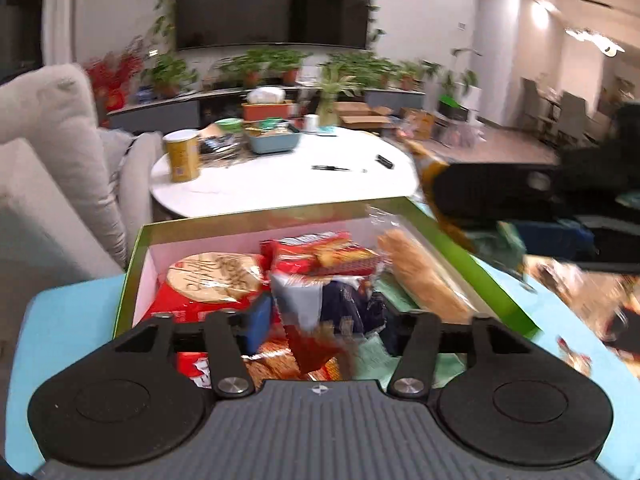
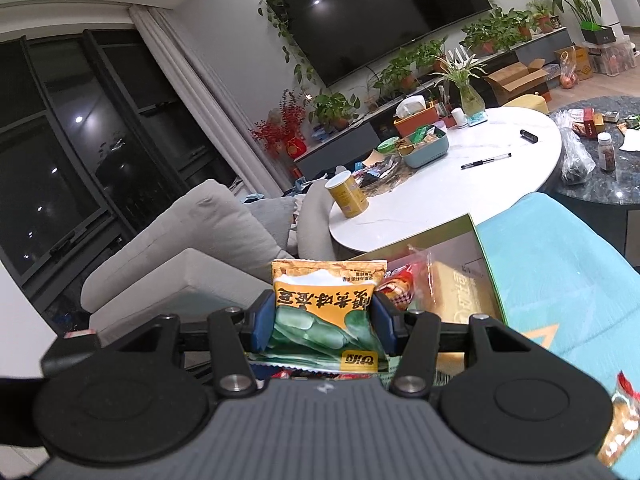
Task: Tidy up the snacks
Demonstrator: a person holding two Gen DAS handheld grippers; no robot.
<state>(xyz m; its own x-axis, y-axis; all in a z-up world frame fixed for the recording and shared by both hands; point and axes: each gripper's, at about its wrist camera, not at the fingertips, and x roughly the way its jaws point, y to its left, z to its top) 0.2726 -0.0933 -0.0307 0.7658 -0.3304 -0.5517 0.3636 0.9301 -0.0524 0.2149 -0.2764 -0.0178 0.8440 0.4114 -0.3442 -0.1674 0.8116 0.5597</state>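
A green-rimmed box (image 1: 256,220) with a white inside sits on a light blue surface (image 1: 72,312). It holds a red cracker packet (image 1: 212,280), red biscuit packets (image 1: 320,258) and a wrapped bread (image 1: 424,280). My left gripper (image 1: 326,324) hangs over the box's near end, open. A small blurred red, white and blue packet (image 1: 304,308) lies loose between its jaws. My right gripper (image 2: 324,320) is shut on a yellow and green bean packet (image 2: 328,312), held to the left of the box (image 2: 486,264).
A white round table (image 1: 280,188) behind the box carries a yellow can (image 1: 182,156), a blue tray (image 1: 272,138) and a pen (image 1: 332,168). A grey sofa (image 1: 52,168) stands at left. More snack packets (image 1: 580,304) lie on the blue surface at right. A dark marble table (image 2: 608,176) stands far right.
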